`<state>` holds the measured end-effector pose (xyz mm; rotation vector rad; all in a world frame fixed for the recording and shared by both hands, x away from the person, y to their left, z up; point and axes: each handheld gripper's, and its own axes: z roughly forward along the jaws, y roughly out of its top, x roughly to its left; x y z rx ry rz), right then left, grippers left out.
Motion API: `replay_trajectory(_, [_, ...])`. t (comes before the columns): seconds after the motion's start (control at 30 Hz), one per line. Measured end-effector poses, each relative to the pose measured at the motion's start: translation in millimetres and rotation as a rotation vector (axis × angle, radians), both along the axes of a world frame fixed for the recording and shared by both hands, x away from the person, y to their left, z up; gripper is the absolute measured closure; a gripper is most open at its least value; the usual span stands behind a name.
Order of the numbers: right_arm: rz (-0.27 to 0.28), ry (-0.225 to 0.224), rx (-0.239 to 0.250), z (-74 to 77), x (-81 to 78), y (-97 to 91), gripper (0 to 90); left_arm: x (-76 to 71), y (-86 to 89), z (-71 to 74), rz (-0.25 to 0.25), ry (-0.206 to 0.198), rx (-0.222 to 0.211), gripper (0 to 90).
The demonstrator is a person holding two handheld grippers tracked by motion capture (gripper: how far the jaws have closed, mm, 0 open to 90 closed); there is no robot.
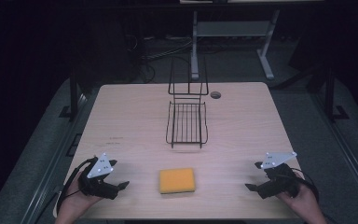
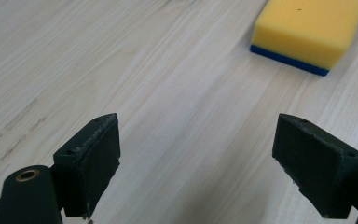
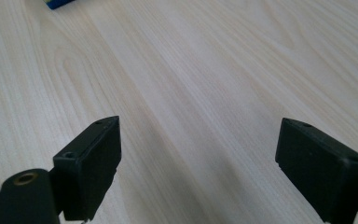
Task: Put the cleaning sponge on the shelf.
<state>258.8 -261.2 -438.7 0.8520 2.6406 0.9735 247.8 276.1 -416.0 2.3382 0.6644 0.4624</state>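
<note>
Both the left gripper (image 1: 117, 181) and right gripper (image 1: 254, 176) rest spread and empty beside the sponge (image 1: 177, 180) near the table's (image 1: 135, 112) front edge — soft foam that may squash or slide if pinched off-center.

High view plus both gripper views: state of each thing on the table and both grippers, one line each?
Sponge: flat on the table, yellow side up, blue layer underneath, untouched, between the two grippers.
Wire rack: empty, basket resting on the table with its tall frame at the far end.
Left gripper: open, nothing between the jaws, at the near left of the table.
Right gripper: open, nothing between the jaws, at the near right.
</note>
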Motion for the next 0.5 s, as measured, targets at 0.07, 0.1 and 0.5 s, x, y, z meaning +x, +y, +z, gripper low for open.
replay_trajectory(0.07, [-0.004, -0.001, 0.004, 1.4, -0.7, -0.7, 13.9, 1.7, -3.8, 0.7, -0.016, 0.004, 0.004, 14.5])
replay_trajectory(0.1, [-0.004, -0.004, 0.006, 1.7, -0.9, -0.8, 14.0, 2.0, -4.9, 0.9, -0.019, 0.005, 0.005, 14.5])
replay_trajectory(0.5, [0.01, 0.006, -0.001, 1.7, -1.0, 2.3, 13.9, 5.9, -21.1, 7.8, -0.077, 0.014, 0.032, 14.5])
